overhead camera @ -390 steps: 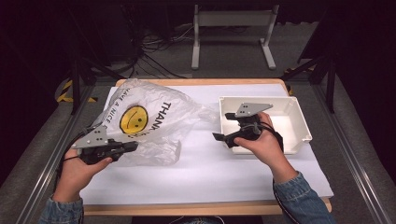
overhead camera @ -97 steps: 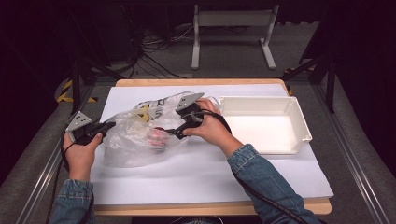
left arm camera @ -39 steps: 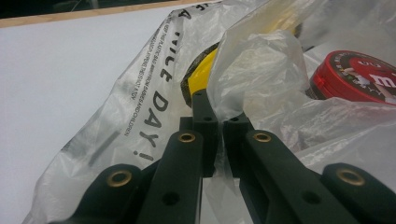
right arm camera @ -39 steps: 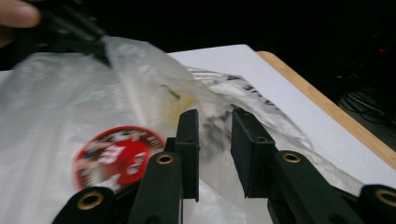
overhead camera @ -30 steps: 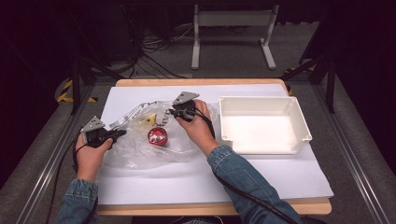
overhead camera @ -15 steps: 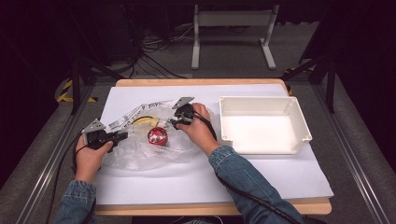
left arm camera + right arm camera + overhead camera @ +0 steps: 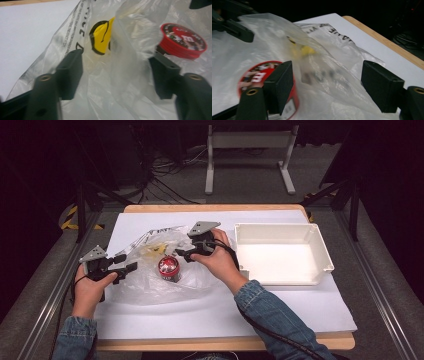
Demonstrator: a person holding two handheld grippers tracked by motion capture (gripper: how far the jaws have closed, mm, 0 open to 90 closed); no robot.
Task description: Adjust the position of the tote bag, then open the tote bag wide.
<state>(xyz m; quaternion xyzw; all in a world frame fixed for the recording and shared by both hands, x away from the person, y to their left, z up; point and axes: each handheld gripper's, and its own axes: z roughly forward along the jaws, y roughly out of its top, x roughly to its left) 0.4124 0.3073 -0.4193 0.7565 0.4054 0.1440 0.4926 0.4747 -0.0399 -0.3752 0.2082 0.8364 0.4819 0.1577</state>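
A clear plastic bag (image 7: 145, 287) with a yellow smiley face (image 7: 102, 37) lies crumpled on the white table cover. A red can (image 7: 169, 268) stands upright inside it, its printed lid (image 7: 185, 41) showing through the film. At the bag's left edge my left gripper (image 7: 131, 263) is open; its jaws have just been opening, and loose film hangs between them (image 7: 115, 57) unpressed. My right gripper (image 7: 179, 254) hovers just above and right of the can. Its jaws have also just been opening and stand wide, with bag film (image 7: 327, 66) between them and the can (image 7: 259, 75) beside the left jaw.
An empty white tray (image 7: 320, 250) sits at the right of the table. The white cover (image 7: 280, 310) reaches the wooden front edge (image 7: 225, 342). My left gripper's jaw (image 7: 234, 27) shows at the top left of the right gripper view.
Both grippers' jaws have gone from shut on the bag's film to wide apart. The bag's mouth has slumped around the can. The right gripper has lifted slightly and shifted right.
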